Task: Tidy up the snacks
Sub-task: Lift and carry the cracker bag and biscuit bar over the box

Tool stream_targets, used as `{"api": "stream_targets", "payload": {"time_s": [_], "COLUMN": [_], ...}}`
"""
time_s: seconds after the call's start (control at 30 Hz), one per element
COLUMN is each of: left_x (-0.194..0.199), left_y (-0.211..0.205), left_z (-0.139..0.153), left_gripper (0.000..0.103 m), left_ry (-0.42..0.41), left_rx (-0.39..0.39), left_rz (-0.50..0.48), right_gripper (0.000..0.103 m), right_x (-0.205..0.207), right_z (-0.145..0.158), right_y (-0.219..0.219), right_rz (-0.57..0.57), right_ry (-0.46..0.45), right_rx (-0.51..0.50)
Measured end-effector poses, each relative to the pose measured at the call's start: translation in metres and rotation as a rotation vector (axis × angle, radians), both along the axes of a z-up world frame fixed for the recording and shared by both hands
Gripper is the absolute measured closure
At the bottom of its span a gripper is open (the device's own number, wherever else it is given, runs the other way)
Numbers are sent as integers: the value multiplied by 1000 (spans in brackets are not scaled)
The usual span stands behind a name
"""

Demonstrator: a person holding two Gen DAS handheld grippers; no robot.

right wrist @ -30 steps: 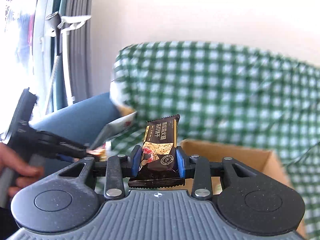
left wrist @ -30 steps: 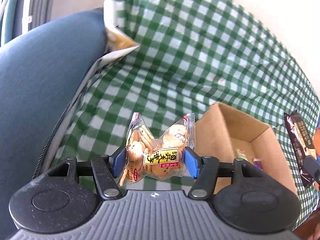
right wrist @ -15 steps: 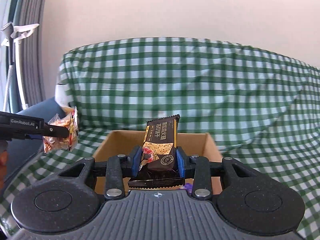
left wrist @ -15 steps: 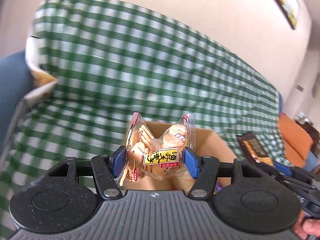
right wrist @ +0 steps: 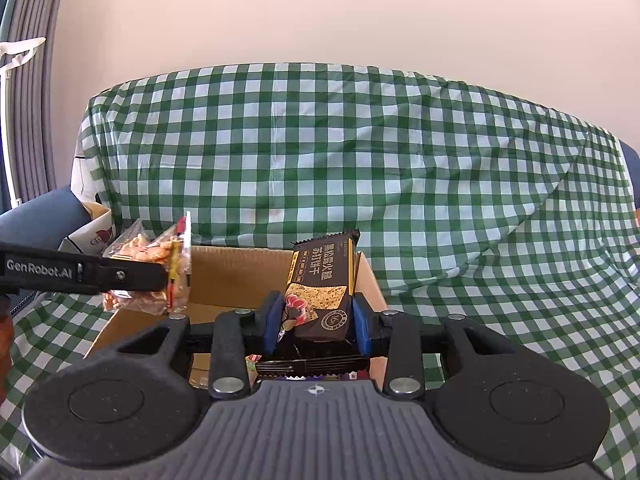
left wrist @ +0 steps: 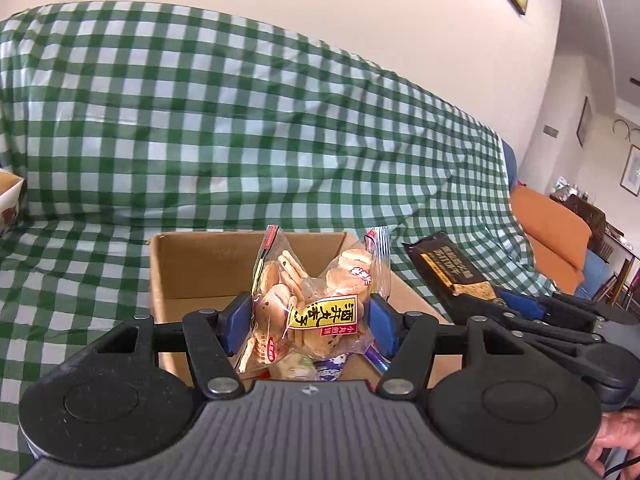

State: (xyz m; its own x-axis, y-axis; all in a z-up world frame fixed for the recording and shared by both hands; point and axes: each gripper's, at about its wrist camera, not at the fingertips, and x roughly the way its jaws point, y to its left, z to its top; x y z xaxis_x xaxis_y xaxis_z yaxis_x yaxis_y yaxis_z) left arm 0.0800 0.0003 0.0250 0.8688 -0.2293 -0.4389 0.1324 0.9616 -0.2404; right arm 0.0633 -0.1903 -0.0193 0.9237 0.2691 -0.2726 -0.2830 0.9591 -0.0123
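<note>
Left claw (left wrist: 306, 322) pinching crinkly clear biscuit bag (left wrist: 316, 300)

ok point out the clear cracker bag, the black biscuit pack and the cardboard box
clear cracker bag (left wrist: 316, 304), left wrist view, on its yellow label
black biscuit pack (right wrist: 322, 284), right wrist view, middle of its front face
cardboard box (left wrist: 208, 264), left wrist view, bare inner back wall

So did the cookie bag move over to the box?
Yes. The cookie bag, clamped in the left gripper, was off to the left of the box over the checked cloth; now it hangs over the box's opening.
</note>
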Motion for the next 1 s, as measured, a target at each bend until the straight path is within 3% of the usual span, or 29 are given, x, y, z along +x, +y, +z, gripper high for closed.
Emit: {"api": "stream_targets", "payload": {"time_s": [1.0], "left_x": [1], "left_y": [-1], "left_z": [2], "left_gripper": [37], "left_ry": [-27], "left_rx": [-13], "left_rz": [4], "right_gripper": [65], "right_x": [6], "right_z": [-1], "right_y": [3], "right_rz": [4], "right_ry": [-5], "right_rx": [-32]}}
